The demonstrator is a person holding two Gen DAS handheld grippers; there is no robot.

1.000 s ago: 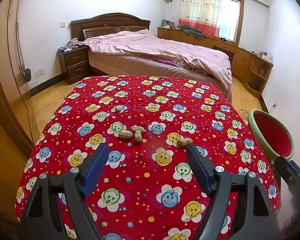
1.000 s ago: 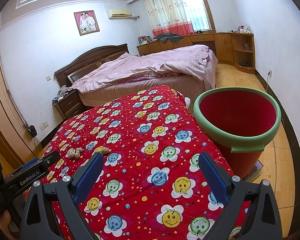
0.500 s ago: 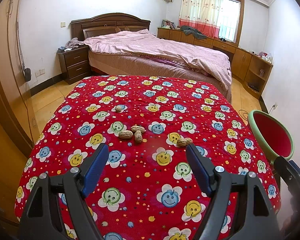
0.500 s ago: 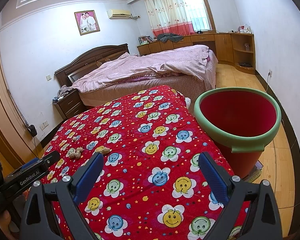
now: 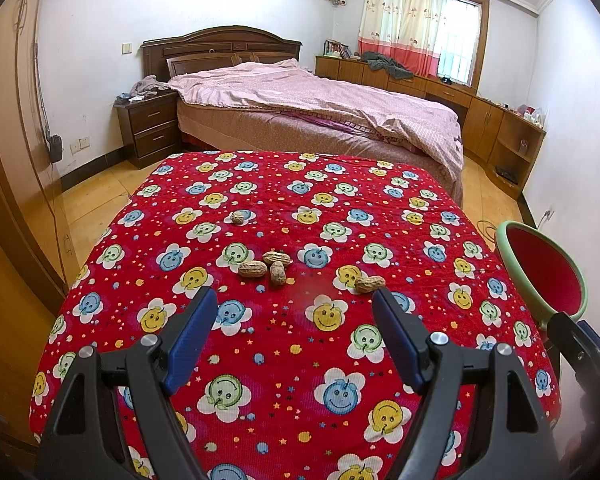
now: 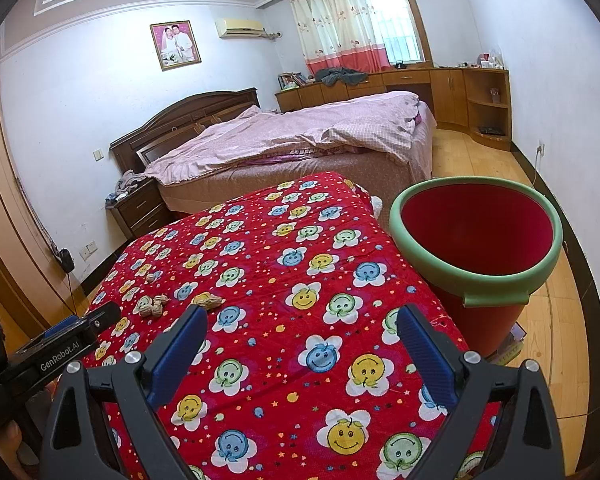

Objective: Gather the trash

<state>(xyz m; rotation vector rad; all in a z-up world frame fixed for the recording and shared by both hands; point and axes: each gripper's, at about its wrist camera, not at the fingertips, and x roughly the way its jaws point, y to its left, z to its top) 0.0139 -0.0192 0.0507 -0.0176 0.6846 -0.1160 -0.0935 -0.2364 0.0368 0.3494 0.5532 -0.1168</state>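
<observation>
In the bedroom before you, a wooden bed (image 5: 300,120) stands beyond the counter (image 5: 284,360), draped in quilted red smiley cloth. A round red bucket (image 6: 476,240) sits beside it. Five wrinkled peanut shells (image 5: 264,266) lie mid-cloth. Your left claw (image 5: 292,304) and right claw (image 6: 302,320) gape wide, empty.

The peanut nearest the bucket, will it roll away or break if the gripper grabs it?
That peanut is rounded, so a nudge might roll it, though the soft quilt probably slows it. Its thin shell looks likely to crack under a hard squeeze. It seems very light.
</observation>
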